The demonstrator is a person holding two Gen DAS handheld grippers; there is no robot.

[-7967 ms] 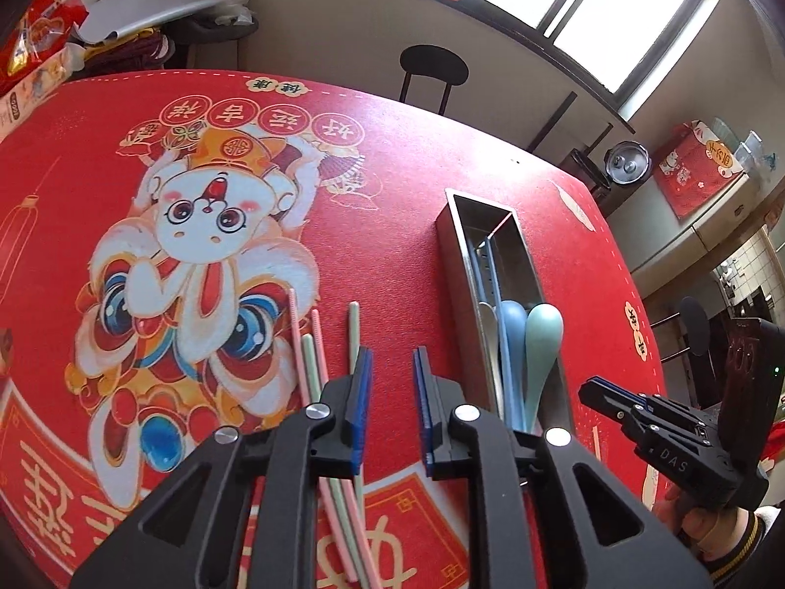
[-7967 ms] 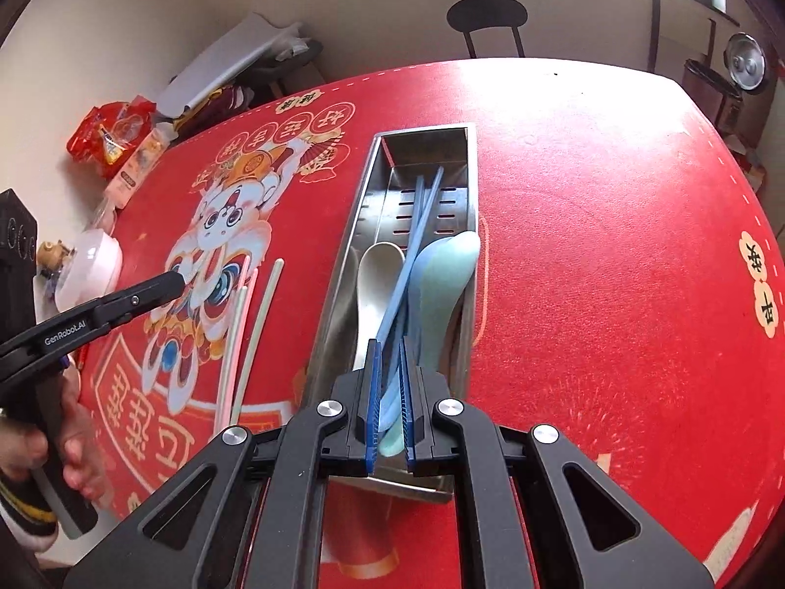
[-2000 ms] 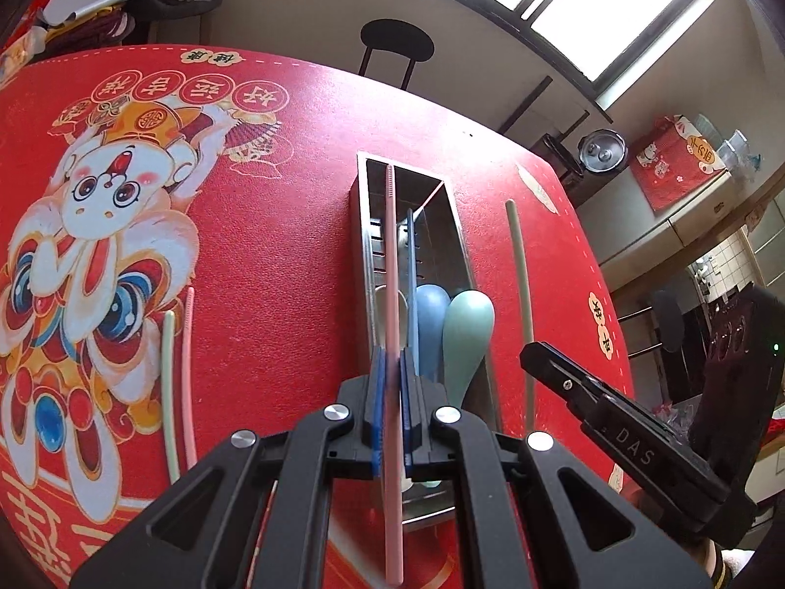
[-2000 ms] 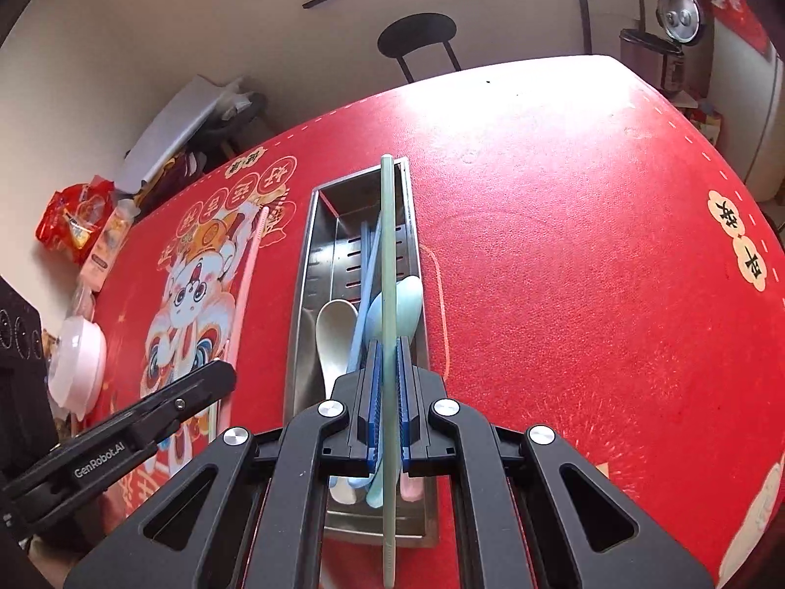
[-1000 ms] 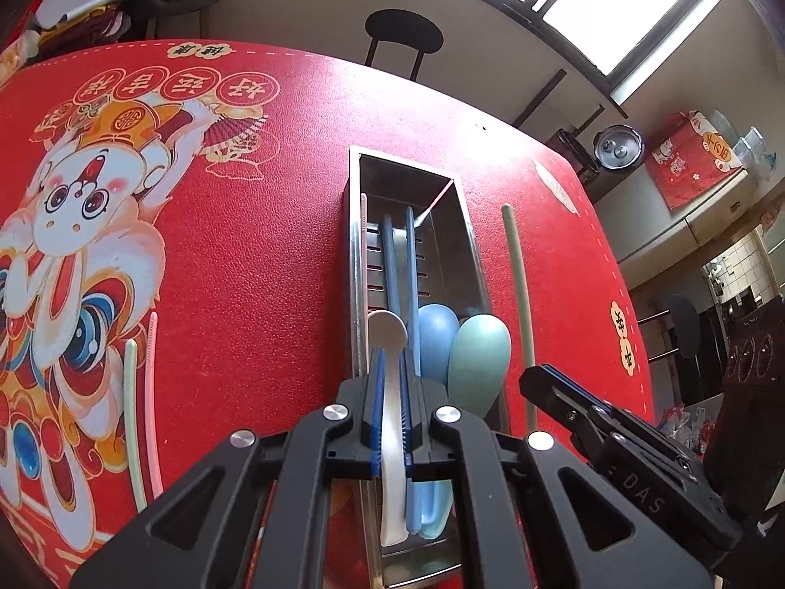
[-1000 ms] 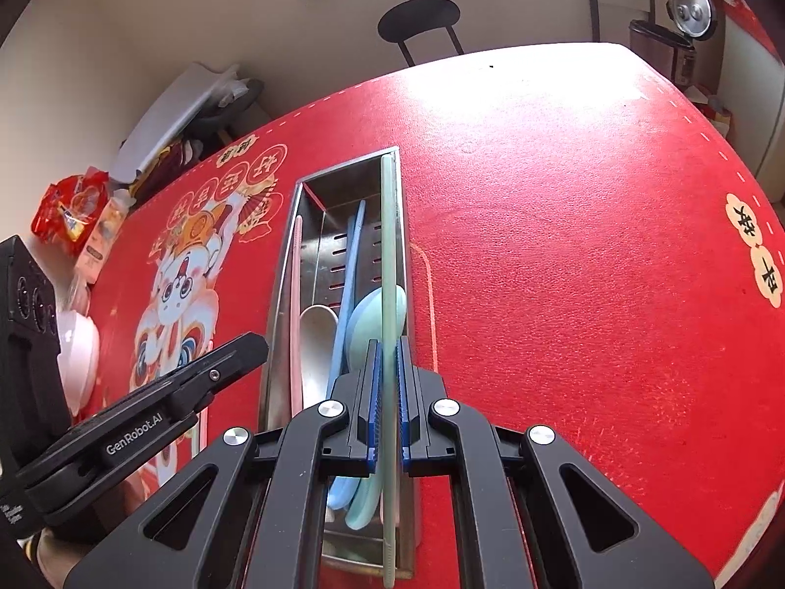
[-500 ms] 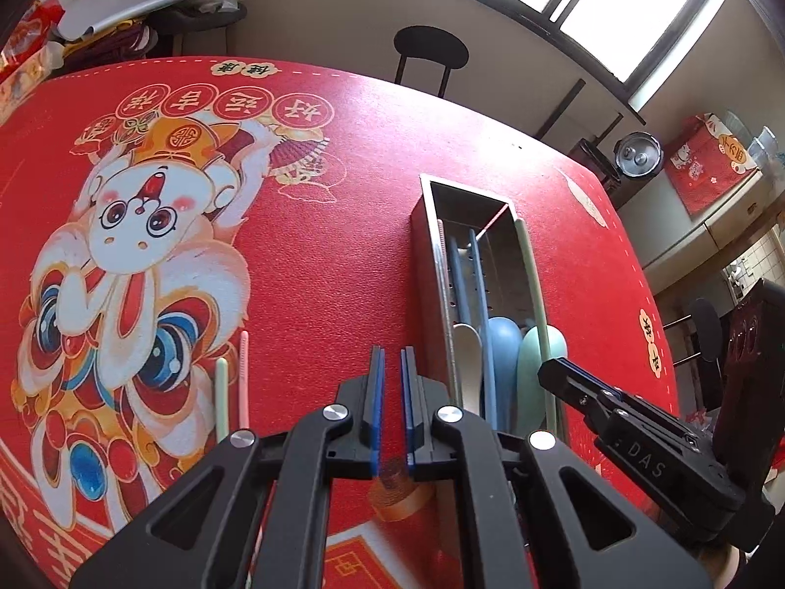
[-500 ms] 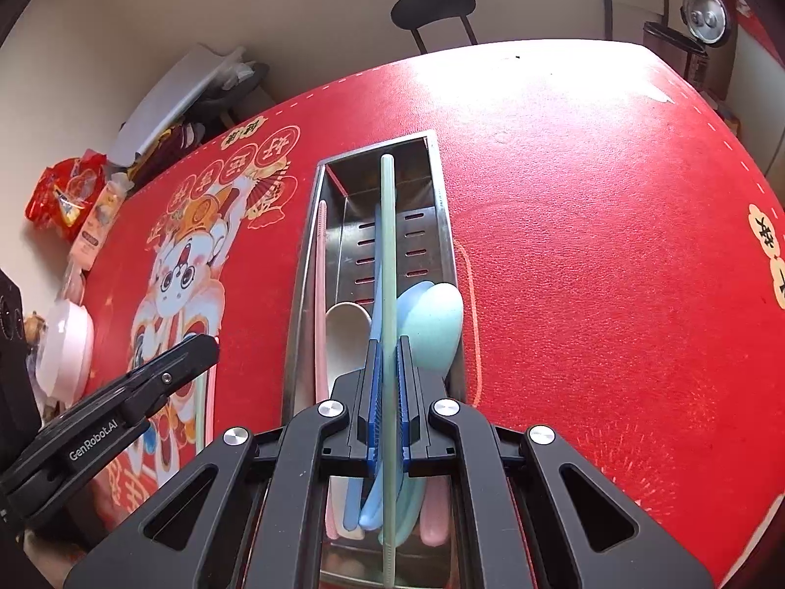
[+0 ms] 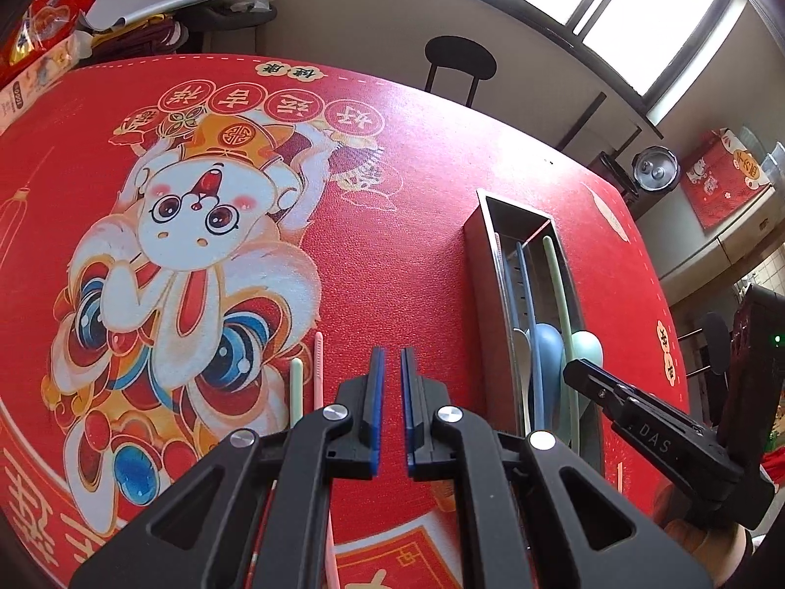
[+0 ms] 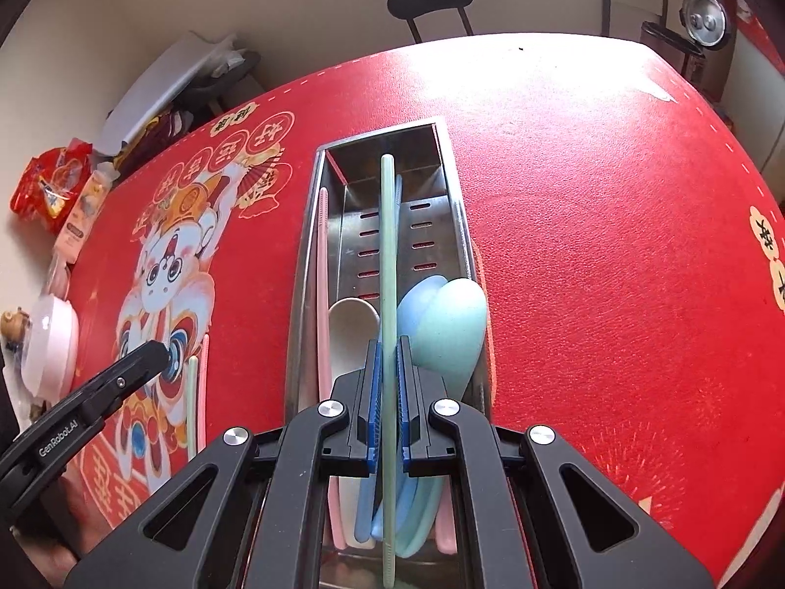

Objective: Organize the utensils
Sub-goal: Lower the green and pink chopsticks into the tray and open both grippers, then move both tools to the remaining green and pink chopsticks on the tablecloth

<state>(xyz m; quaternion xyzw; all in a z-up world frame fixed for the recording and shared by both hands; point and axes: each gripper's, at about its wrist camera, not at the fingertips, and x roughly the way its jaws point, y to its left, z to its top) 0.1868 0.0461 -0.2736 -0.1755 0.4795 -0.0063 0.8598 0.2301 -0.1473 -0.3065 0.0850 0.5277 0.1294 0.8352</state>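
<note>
Right hand-held gripper (image 10: 387,392): poised over the near end of the metal tray (image 10: 306,245), its blue pads on either side of a green chopstick (image 10: 387,255); whether they press on the stick or stand just off it cannot be told from this view.
Green chopstick: runs lengthwise down the middle of the tray, far tip close to the tray's far wall, near end reaching past the gripper toward the camera.
Left hand-held gripper (image 9: 391,407): hovers over the red table (image 9: 402,226) to the left of the tray, jaws slightly parted with a narrow gap and nothing between them.
Metal tray: a long, slotted steel trough lying on the table, its length pointing away from the cameras.
Inside the tray: a white spoon (image 10: 351,338), a blue spoon (image 10: 409,309) and a teal spoon (image 10: 449,329) lie with bowls toward the middle; a pink chopstick (image 10: 322,265) rests along the left wall, and a blue chopstick (image 9: 527,294) lies beside the green one.
Loose chopsticks: a green chopstick on the table (image 9: 296,392) and a pink chopstick on the table (image 9: 319,373) lie side by side, just left of the left gripper's fingers, over the rabbit print (image 9: 196,226).
Background: a black chair (image 10: 431,5) stands beyond the table's far edge.
</note>
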